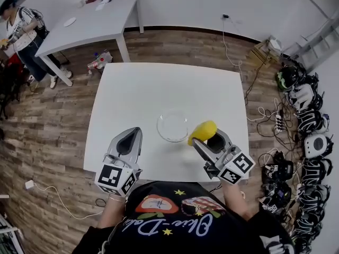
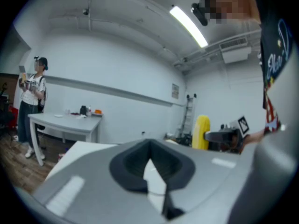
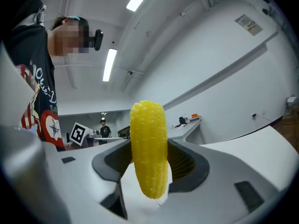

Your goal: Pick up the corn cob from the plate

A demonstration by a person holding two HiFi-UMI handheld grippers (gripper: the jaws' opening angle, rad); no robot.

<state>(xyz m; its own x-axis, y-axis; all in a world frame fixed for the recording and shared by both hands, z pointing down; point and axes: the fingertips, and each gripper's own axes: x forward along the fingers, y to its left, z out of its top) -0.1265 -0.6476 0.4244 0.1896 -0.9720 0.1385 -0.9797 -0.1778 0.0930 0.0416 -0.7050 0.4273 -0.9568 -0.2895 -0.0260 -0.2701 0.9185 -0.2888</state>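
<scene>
My right gripper is shut on the yellow corn cob, holding it in the air just right of the clear glass plate, which looks empty. In the right gripper view the corn cob stands upright between the dark pads. The plate lies near the middle of the white table. My left gripper hovers over the table's front left, left of the plate, its jaws together and nothing in them. The left gripper view also catches the corn cob, held by the right gripper.
A grey table with small items stands at the back left, and a person stands beside it. Along the right wall, helmets and devices lie on the wooden floor. Cables and a power strip run close to the table's right edge.
</scene>
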